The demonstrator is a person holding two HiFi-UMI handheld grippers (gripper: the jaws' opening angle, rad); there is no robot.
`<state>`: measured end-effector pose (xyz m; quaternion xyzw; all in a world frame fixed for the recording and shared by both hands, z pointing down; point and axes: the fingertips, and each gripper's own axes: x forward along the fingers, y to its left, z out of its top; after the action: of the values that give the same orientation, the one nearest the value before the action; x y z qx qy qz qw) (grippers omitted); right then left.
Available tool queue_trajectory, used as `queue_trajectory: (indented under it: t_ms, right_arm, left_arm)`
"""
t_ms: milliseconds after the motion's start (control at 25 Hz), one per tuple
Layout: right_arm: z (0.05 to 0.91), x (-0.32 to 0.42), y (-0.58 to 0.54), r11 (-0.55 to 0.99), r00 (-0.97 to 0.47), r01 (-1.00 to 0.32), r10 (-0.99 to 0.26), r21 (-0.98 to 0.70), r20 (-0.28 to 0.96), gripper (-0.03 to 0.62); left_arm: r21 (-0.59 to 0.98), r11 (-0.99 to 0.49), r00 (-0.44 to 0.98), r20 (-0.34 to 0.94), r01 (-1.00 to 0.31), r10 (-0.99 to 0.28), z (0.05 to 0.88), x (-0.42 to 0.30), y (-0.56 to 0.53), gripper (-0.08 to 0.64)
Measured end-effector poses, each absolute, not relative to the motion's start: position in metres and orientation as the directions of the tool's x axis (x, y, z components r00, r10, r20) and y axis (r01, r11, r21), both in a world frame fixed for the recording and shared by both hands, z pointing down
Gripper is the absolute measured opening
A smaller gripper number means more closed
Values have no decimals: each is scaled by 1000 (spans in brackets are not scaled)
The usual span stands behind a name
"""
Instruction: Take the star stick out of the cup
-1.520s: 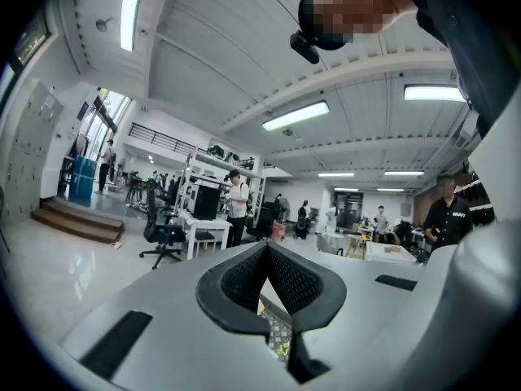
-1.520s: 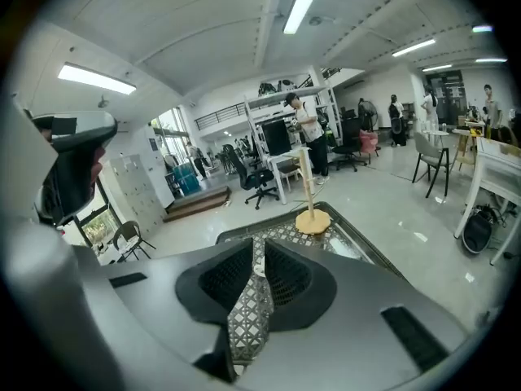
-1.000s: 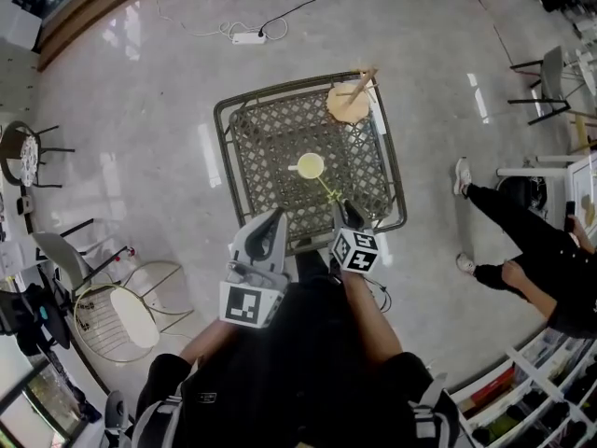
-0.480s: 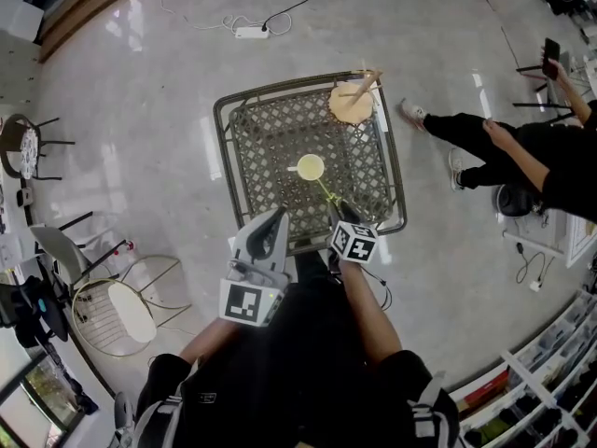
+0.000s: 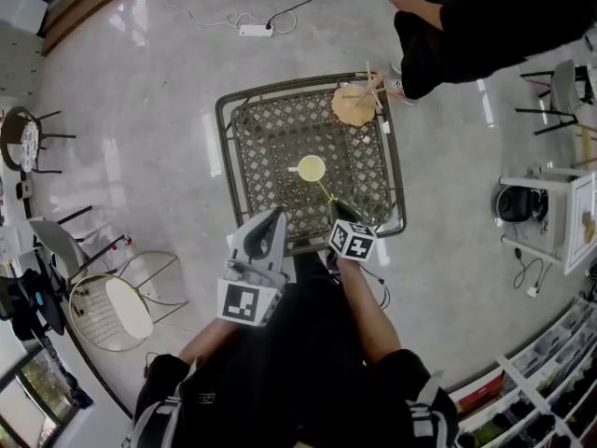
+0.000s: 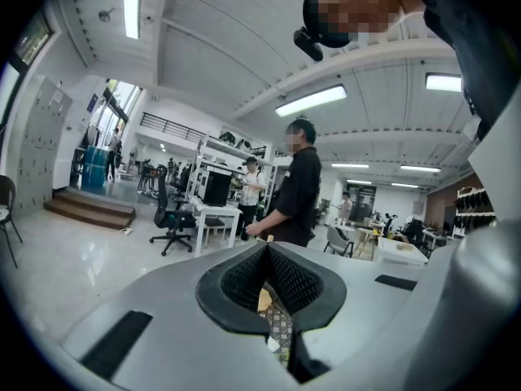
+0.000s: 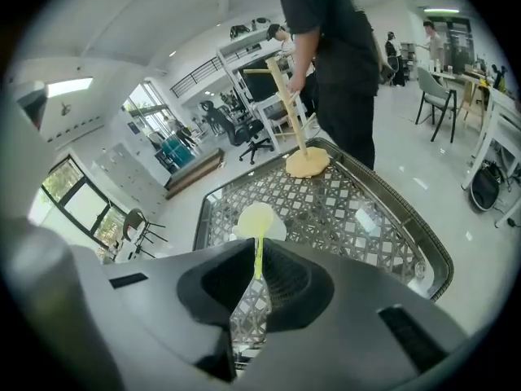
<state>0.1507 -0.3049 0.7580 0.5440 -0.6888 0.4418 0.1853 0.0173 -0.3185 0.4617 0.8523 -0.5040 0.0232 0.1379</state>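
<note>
My left gripper (image 6: 268,244) hangs over the near edge of the square dark metal lattice surface (image 5: 244,147), left of the cup. Its jaws are pressed together with nothing between them, and they tilt up toward the room.

Near the middle of the surface stands the small pale yellow cup (image 5: 311,168), upright. The thin yellow-green star stick (image 7: 259,249) leans out of it toward me. Its far end sits in the cup and its near end runs straight between the tips of my right gripper (image 7: 256,270). Those jaws are closing on the stick, and the pads look to be touching it on both sides. The cup itself lies beyond the tips, near them but apart. I cannot make out the star.

At the far right corner of the surface a light wooden stand with a round base (image 5: 353,108) stands upright. A person in dark clothes (image 5: 466,17) stands on the floor just beyond it.
</note>
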Motion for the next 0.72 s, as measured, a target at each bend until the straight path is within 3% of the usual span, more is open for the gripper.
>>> queue_trajectory:
  t_ms: [720]
  right_arm:
    - [739, 134, -302, 76, -328, -930, -616, -360, 717, 21]
  left_arm:
    - [204, -436, 469, 157, -877, -869, 452, -2, -300, 12]
